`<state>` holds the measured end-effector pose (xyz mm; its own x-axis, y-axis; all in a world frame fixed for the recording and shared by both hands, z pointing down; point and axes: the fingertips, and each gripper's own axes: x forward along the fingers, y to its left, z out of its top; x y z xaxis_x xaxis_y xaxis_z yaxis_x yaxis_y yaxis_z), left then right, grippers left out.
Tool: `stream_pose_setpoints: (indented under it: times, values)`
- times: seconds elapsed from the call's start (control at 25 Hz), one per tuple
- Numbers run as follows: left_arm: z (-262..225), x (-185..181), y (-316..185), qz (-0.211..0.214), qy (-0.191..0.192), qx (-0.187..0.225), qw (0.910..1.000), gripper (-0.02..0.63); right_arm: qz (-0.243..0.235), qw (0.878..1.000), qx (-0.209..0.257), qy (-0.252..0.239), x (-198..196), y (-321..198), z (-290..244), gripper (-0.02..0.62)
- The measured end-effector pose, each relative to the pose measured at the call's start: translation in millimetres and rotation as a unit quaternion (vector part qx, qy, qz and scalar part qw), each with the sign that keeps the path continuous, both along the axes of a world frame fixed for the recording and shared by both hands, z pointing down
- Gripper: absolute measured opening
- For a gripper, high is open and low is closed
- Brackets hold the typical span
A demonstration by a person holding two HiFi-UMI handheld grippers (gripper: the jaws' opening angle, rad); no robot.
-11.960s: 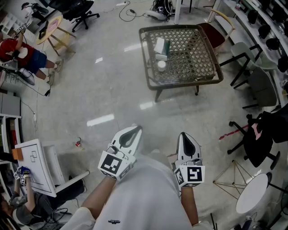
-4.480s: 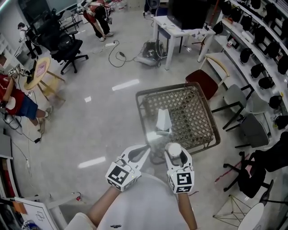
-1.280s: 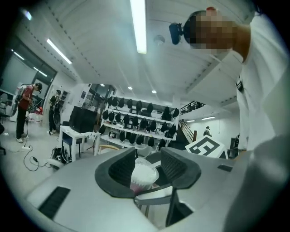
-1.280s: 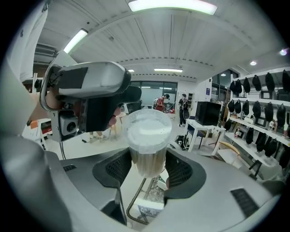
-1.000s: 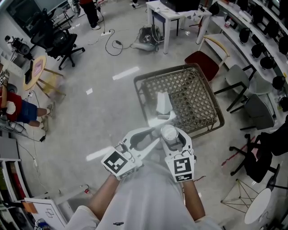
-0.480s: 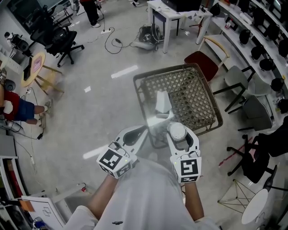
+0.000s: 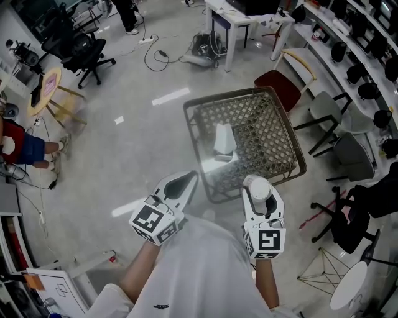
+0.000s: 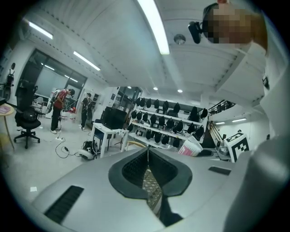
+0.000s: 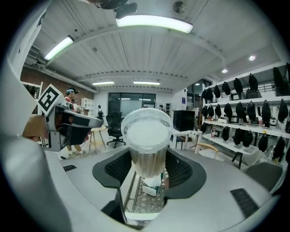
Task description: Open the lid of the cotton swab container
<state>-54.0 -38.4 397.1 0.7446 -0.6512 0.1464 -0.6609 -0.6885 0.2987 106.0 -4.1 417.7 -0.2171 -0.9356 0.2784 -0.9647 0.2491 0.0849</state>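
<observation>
The cotton swab container point(image 7: 257, 184), a clear round tub with a white lid, stands upright between the jaws of my right gripper point(image 7: 260, 194), which is shut on its body. In the right gripper view the lid point(image 9: 147, 130) sits on top of the tub, and the pads of the right gripper point(image 9: 147, 166) press its sides. My left gripper point(image 7: 188, 179) is off to the left, apart from the tub. Its jaws have just closed and meet with nothing between them in the left gripper view point(image 8: 148, 152). That view also shows the container point(image 8: 190, 147) at the right.
A low table point(image 7: 292, 168) with a woven top stands just ahead, with a white box point(image 7: 224, 140) on it. Chairs point(image 7: 339, 146) and shelves line the right side. A white desk point(image 7: 239, 18) and office chairs point(image 7: 78, 53) stand farther off.
The left gripper drew back to the left from the tub's lid and its jaws closed empty. The right gripper carried the tub to the right and nearer to me.
</observation>
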Motion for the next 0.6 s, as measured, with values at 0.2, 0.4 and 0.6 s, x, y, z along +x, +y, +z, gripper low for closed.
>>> stream_pose_setpoints:
  times: [0.2, 0.4, 0.6]
  values:
    - [-0.1, -5.2, 2.9, -0.006, -0.002, 0.009, 0.9999, 0.006, 0.014, 1.0, -0.001, -0.002, 5.6, 7.6, 6.9, 0.225]
    - [0.5, -8.0, 5.4, -0.011, -0.002, 0.008, 0.9999, 0.005, 0.02, 1.0, 0.001, 0.0, 6.7, 11.4, 5.1, 0.225]
    - [1.2, -1.4, 7.1, -0.007, -0.003, 0.006, 1.0, 0.005, 0.02, 1.0, 0.001, -0.004, 7.0, 12.1, 4.2, 0.225]
